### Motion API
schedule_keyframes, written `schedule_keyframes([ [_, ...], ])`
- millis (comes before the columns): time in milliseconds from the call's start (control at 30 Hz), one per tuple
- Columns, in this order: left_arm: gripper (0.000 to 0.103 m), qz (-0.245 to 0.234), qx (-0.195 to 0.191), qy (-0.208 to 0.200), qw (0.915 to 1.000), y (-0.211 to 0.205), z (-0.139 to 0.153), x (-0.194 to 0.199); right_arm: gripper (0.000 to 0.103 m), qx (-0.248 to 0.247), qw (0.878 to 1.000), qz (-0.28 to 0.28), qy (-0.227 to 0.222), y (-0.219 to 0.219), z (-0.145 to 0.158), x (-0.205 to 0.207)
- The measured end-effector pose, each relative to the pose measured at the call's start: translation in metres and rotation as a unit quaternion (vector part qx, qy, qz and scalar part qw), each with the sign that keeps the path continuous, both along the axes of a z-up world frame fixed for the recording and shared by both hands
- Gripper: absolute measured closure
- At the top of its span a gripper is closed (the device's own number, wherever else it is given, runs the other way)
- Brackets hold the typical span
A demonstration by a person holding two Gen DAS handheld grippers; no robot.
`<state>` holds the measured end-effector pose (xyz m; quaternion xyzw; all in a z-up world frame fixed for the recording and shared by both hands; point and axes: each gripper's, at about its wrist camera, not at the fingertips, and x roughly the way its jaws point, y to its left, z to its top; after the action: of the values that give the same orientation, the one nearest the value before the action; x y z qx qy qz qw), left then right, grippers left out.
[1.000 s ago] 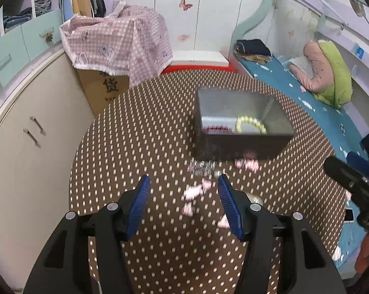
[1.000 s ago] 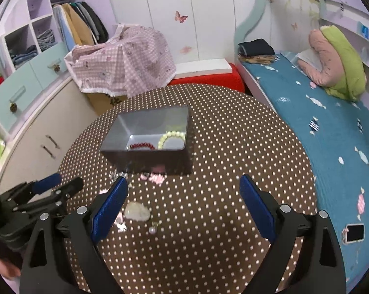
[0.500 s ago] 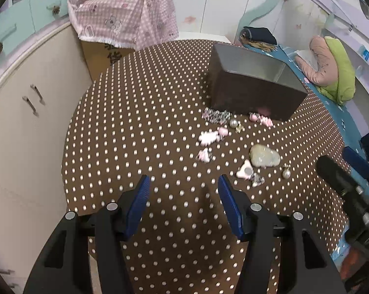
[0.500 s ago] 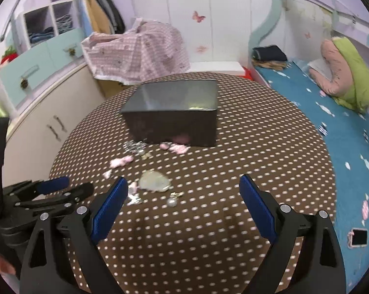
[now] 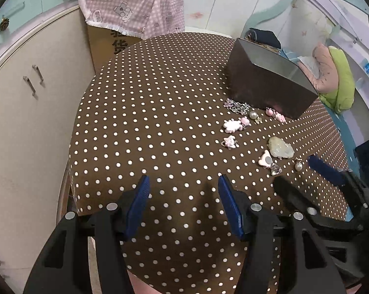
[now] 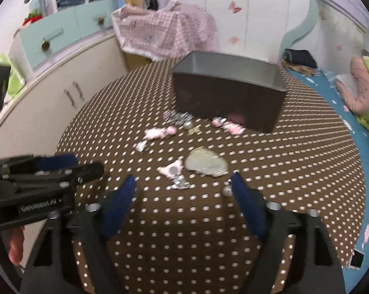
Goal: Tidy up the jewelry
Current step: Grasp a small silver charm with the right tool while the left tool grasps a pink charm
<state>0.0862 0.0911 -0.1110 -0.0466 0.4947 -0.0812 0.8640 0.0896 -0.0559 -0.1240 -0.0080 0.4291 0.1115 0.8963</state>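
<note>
Brown cloth with white dots covers the round table [image 5: 160, 127]. A dark box [image 5: 265, 90] stands on the far side, its top not covered. Its long side runs across the right view; in the left view it slants away to the right.

Little bits of jewelry lie on the cloth in front of the box. A silver chain [image 5: 237, 105] lies bunched just beside the box's near wall. A pink charm [image 5: 233, 125] lies near it, with a round pearl [image 5: 253, 115] close by. Nearer the tools is a pale green stone [image 5: 281, 147], flat on the cloth, its long way running left to right. A pink heart [image 5: 265, 159] touches its near left edge, point toward the stone. A second pearl [image 6: 226, 190] lies just beside the right tool's right finger, though the blur makes it hard to tell if they touch.

The left tool [image 5: 183, 203] hangs over bare cloth, its jaws apart with nothing between them. The right tool [image 6: 183, 196] points at the stone and heart. Its jaws are closing, with nothing held yet. A hand [image 6: 14, 245] holds the left tool at the edge of the right view.

A bed [image 6: 331, 112] with a blue sheet stands to the right of the table.
</note>
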Motion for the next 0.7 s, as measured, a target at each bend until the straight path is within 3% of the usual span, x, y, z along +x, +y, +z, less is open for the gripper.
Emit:
schedule_keyframes([
  [67,0.047,0.002,0.009,-0.004,1.0000,0.000,0.002,0.000,0.049,0.005,1.000,0.005,0.020,0.004,-0.008,0.005],
  [233,0.047,-0.002,0.000,0.001,1.0000,0.002,-0.002,0.003,0.052,-0.011,1.000,0.002,0.023,0.011,-0.017,0.016],
  [333,0.047,-0.001,-0.001,0.006,1.0000,0.002,-0.006,0.008,0.067,-0.026,0.999,0.002,0.021,0.015,-0.017,0.020],
  [400,0.047,-0.004,-0.004,0.006,1.0000,0.001,-0.007,0.011,0.084,-0.021,0.999,0.005,0.025,0.014,-0.016,0.022],
  [700,0.047,-0.025,-0.005,-0.004,0.9997,-0.019,-0.001,0.023,0.088,-0.007,0.999,-0.002,0.036,0.002,-0.011,0.017],
])
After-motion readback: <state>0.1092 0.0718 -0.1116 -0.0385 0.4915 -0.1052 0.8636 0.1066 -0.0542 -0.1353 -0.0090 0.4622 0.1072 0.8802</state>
